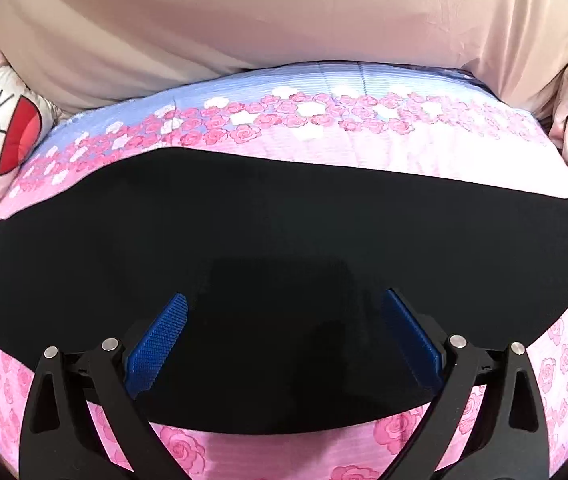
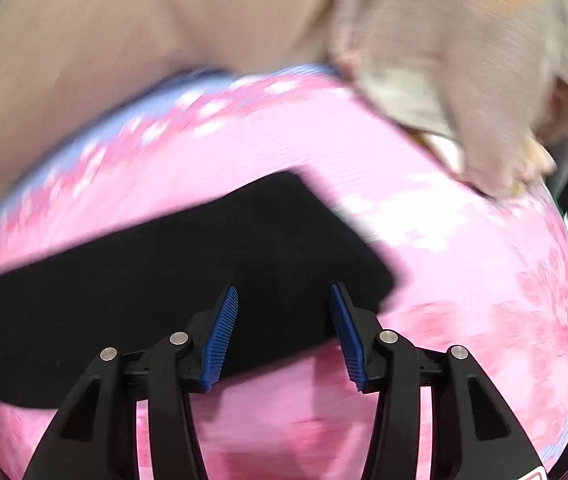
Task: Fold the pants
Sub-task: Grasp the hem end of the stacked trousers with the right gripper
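Black pants [image 1: 284,240] are lying flat across a pink rose-print bedspread [image 1: 363,148], long axis running left to right; seams and folds are lost in the dark fabric. At far left a cartoon pillow [image 1: 0,136] is being cut off by the frame. The left gripper [image 1: 284,304] is hovering spread above the pants. The right gripper [image 2: 284,292], blurred, is standing half spread, empty, over the pants' right end.
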